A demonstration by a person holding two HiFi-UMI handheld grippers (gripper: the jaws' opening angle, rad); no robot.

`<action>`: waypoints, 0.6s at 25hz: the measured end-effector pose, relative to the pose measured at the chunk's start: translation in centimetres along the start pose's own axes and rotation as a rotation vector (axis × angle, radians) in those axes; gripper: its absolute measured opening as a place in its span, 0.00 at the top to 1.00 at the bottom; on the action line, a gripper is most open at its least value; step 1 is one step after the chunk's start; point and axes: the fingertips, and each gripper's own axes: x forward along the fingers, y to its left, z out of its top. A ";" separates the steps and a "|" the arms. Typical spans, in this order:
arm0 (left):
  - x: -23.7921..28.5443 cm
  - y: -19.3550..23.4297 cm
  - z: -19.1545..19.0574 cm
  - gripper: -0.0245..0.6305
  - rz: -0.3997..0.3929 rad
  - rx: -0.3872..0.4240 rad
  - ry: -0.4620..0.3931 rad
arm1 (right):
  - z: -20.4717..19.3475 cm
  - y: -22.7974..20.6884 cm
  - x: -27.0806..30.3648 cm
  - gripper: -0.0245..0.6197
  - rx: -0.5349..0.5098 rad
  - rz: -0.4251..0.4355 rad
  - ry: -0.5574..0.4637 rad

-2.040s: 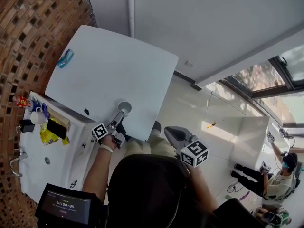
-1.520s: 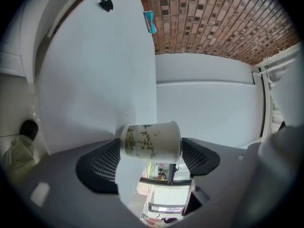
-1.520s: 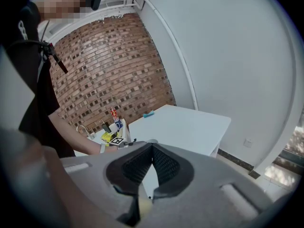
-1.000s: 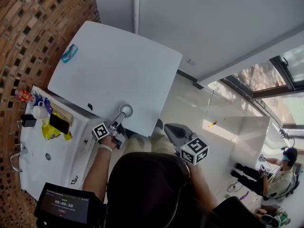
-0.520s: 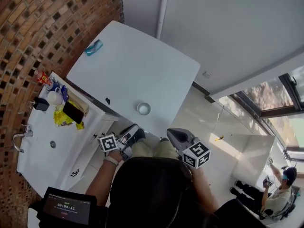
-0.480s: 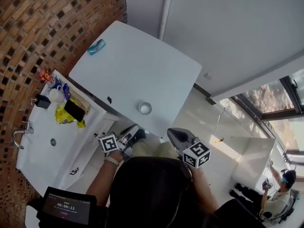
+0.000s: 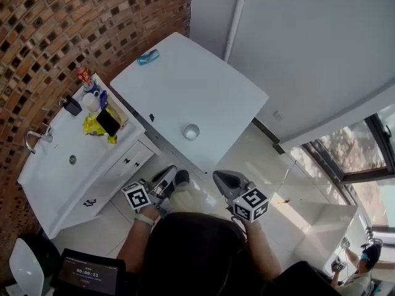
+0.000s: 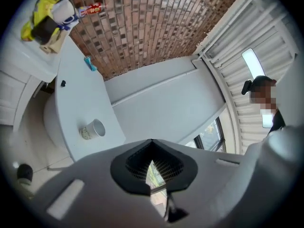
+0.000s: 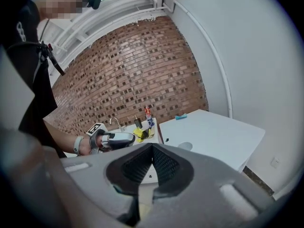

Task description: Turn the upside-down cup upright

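Paper cup [image 7: 191, 131] stood upright near the white table's [image 7: 203, 73] lower edge, while the left gripper [image 7: 165, 176] and right gripper [image 7: 222, 180], closed and empty, hung clear below.

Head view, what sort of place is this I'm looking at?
Probably a washroom or kitchenette corner indoors: a white sink counter with a tap stands against a brick wall, beside a white table holding a cup, on a tiled floor.

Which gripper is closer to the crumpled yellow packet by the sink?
Left. The left gripper hangs over the floor off the white sink counter holding the crumpled yellow packet; the right gripper is farther away, on the left gripper's far side.
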 end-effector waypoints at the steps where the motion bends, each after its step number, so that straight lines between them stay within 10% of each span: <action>1: -0.5 -0.7 -0.9 0.94 0.007 0.013 -0.007 | -0.6 0.5 -0.9 0.97 -0.001 0.008 -0.001; 15: -4.4 -9.7 -12.0 0.94 0.063 0.291 0.107 | -8.2 6.5 -10.0 0.97 0.058 0.034 -0.031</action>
